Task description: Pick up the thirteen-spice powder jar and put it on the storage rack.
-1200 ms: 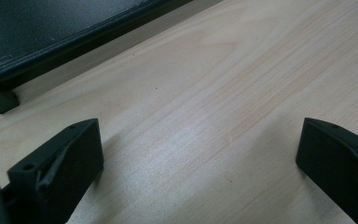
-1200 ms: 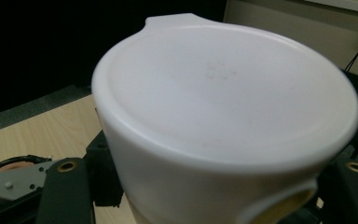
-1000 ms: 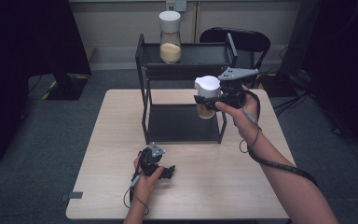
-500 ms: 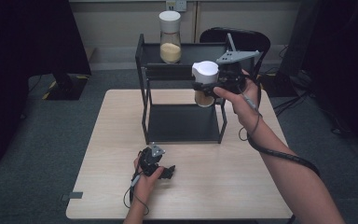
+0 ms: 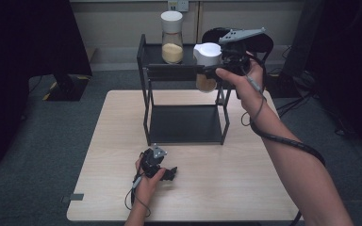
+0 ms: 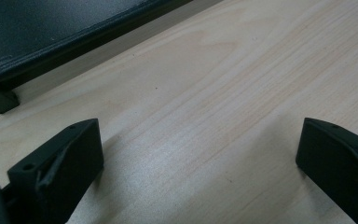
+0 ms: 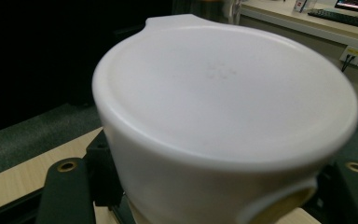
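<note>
While clamped shut in the right gripper [image 5: 215, 71], white-lidded jar [image 5: 206, 67] lifted level with rack [image 5: 146, 75] top shelf, beside second jar [image 5: 172, 37]. Left gripper [image 5: 166, 173] resting open-jawed on table [image 5: 245, 179]. Probably next: setting jar onto shelf, clearing front rail.

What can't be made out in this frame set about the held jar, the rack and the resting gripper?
- Held jar: in the right gripper view its white lid hides the body and the pads' contact.
- Right gripper: in the high view the jar and the hand cover its jaws.
- Rack: the left gripper view cuts it off at the top edge.
- Jar on the top shelf: contents too small to identify.
- Left gripper: jaws too small in the high view.
</note>
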Available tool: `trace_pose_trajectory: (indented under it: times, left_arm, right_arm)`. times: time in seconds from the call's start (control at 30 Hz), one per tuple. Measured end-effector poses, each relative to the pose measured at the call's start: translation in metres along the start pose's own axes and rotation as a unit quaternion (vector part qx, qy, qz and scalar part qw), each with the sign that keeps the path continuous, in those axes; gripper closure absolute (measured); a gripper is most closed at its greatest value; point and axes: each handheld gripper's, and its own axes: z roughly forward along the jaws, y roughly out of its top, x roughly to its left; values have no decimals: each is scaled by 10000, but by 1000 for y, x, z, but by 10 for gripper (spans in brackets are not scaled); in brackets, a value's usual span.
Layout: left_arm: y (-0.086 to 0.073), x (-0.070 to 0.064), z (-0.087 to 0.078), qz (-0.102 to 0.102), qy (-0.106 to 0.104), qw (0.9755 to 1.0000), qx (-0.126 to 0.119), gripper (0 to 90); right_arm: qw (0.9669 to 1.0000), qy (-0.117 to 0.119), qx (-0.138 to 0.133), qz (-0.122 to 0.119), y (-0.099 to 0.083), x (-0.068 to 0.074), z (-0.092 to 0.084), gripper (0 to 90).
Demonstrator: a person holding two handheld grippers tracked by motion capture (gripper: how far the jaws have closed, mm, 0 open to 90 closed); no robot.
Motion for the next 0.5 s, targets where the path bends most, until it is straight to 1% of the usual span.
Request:
trace_pose_trajectory:
  times: [0.3, 0.5]
  left_arm:
    - [0, 0, 0, 0, 3, 10000, -4, 0]
    - [0, 0, 0, -1, 1, 10000, 0, 0]
  right_arm:
    - [10000, -91, -21, 4, 21, -4, 1, 303]
    - [9997, -225, -6, 3, 37, -7, 4, 303]
